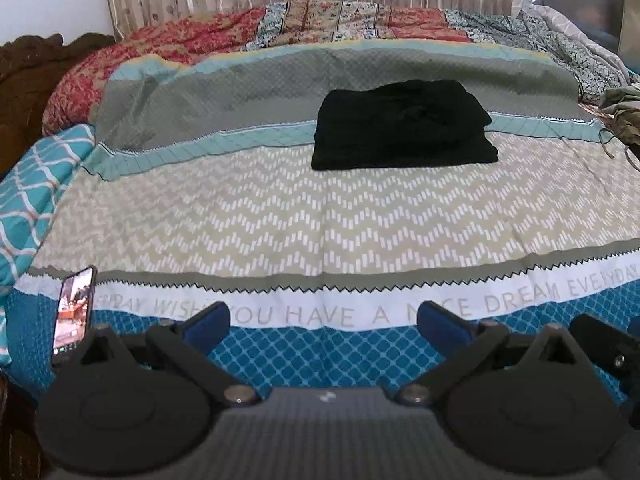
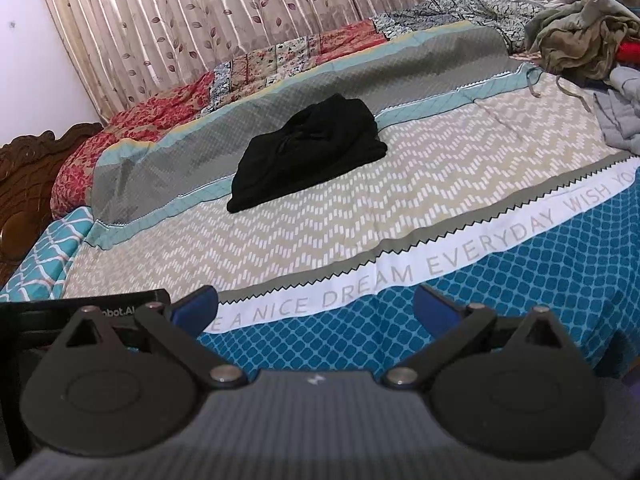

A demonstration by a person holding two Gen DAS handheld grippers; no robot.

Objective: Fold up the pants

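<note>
Left wrist view, items by size, as I read them from my remote seat.

1. Bed cover (image 1: 280, 216), patterned in bands, filling everything ahead of both grippers.
2. Curtain (image 2: 168, 28), leaf print, at the far end beyond the bed.
3. Heap of unfolded clothes (image 2: 580, 36), far ahead and to the right of the right gripper.
4. Pants (image 1: 400, 132), black, lying as a compact folded stack well ahead of the left gripper and slightly right of its centre line; from the right gripper they sit ahead and to the left (image 2: 308, 152).
5. Left gripper (image 1: 324, 316), fingers spread wide, holding nothing, low over the near blue band.
6. Right gripper (image 2: 316, 304), likewise spread and empty, well apart from the pants.
7. Phone (image 1: 74, 312), screen lit, just left of the left gripper.

Judgement: the fold looks essentially finished. If any tidying remains (the top layer sits a little skewed), I would approach low, pinch only the upper layer's edge, and align it without dragging the stack.
</note>
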